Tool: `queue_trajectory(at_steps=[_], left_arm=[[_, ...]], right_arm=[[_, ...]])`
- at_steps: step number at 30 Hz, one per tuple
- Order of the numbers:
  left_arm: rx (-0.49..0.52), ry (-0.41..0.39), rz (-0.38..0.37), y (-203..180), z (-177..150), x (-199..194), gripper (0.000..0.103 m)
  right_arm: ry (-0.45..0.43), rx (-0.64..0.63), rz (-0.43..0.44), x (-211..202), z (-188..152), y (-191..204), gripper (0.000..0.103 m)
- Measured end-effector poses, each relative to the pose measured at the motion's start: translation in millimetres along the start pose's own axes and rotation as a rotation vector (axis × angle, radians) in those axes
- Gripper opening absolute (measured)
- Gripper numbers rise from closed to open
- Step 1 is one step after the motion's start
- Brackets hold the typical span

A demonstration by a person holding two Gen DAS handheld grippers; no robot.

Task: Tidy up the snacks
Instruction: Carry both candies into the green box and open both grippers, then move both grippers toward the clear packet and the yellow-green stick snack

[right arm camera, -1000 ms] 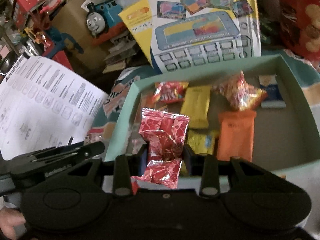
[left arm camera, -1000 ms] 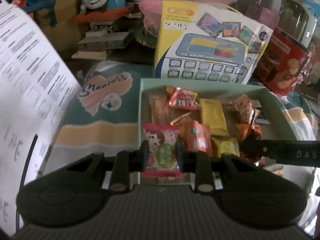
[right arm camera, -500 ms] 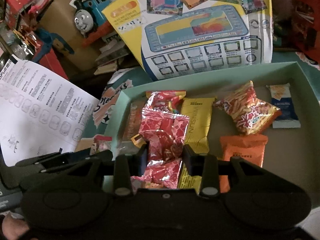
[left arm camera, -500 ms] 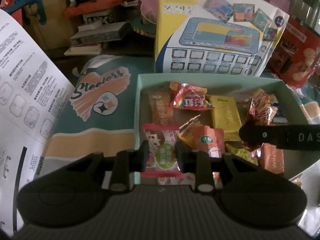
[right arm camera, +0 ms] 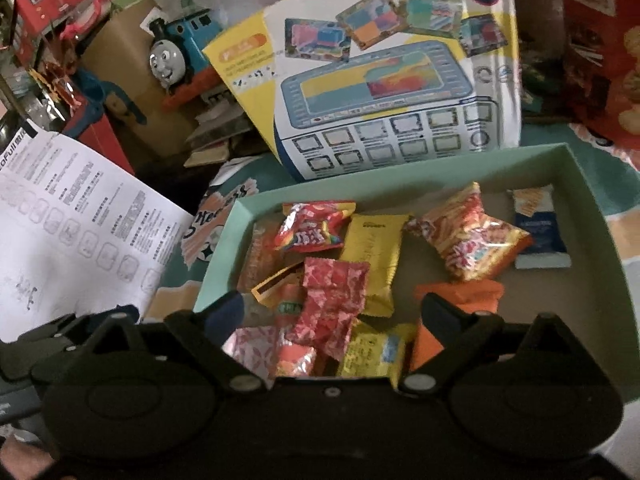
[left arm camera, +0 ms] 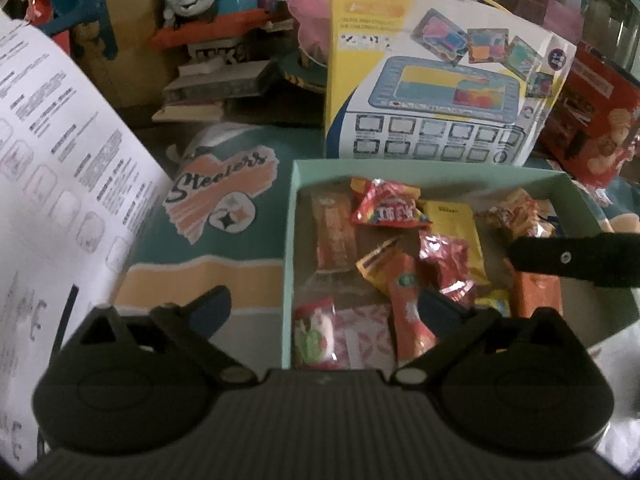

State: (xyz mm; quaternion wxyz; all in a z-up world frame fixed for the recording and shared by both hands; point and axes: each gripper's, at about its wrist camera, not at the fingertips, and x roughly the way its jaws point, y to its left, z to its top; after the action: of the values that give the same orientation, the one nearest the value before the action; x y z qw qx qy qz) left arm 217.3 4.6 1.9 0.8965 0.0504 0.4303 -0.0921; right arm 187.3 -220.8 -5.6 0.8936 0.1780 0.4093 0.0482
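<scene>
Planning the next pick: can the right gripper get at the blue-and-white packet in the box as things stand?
Probably yes. The blue-and-white packet lies flat by the far right wall of the green box, nothing on it; the right gripper is open and holds nothing.

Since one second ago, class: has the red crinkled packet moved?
Yes. The red crinkled packet dropped from the right gripper's just-opened jaws into the green box, onto other snacks.

Bright wrappers in a mint-green box (right arm camera: 420,168)

A red crackle-patterned packet (right arm camera: 332,300), a plain yellow packet (right arm camera: 374,248), a rainbow-printed red pouch (right arm camera: 312,232) and an orange packet (right arm camera: 460,296).
</scene>
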Motion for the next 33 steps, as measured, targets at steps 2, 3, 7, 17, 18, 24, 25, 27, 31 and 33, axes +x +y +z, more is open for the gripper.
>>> queue_trajectory(at_steps=[2,3,7,17,18,24,25,27,31,33], left_arm=[[0.000,0.003,-0.015,-3,-7,-8,0.103],[0.002,0.005,-0.018,-5,-10,-11,0.103],[0.018,0.022,-0.048,-22,-29,-23,0.103],[0.094,0.100,-0.146,-83,-72,-38,0.103],[0.098,0.114,-0.162,-91,-76,-37,0.103],[0.153,0.171,-0.217,-132,-98,-30,0.103],[0.165,0.178,-0.227,-139,-101,-28,0.103],[0.187,0.189,-0.243,-152,-108,-26,0.103],[0.222,0.225,-0.269,-175,-119,-19,0.103],[0.237,0.237,-0.276,-183,-122,-15,0.102]], right_arm=[[-0.011,0.003,-0.011,-11,-6,-5,0.101],[-0.014,0.010,-0.014,-17,-9,-8,0.102],[-0.020,0.033,-0.029,-40,-25,-22,0.102],[-0.018,0.127,-0.108,-89,-77,-82,0.103],[-0.017,0.138,-0.113,-92,-82,-88,0.103],[-0.019,0.213,-0.144,-108,-105,-125,0.103],[-0.021,0.227,-0.150,-110,-108,-131,0.103],[-0.034,0.245,-0.167,-115,-112,-142,0.103],[-0.080,0.313,-0.253,-129,-119,-174,0.103],[-0.096,0.365,-0.290,-136,-125,-195,0.103]])
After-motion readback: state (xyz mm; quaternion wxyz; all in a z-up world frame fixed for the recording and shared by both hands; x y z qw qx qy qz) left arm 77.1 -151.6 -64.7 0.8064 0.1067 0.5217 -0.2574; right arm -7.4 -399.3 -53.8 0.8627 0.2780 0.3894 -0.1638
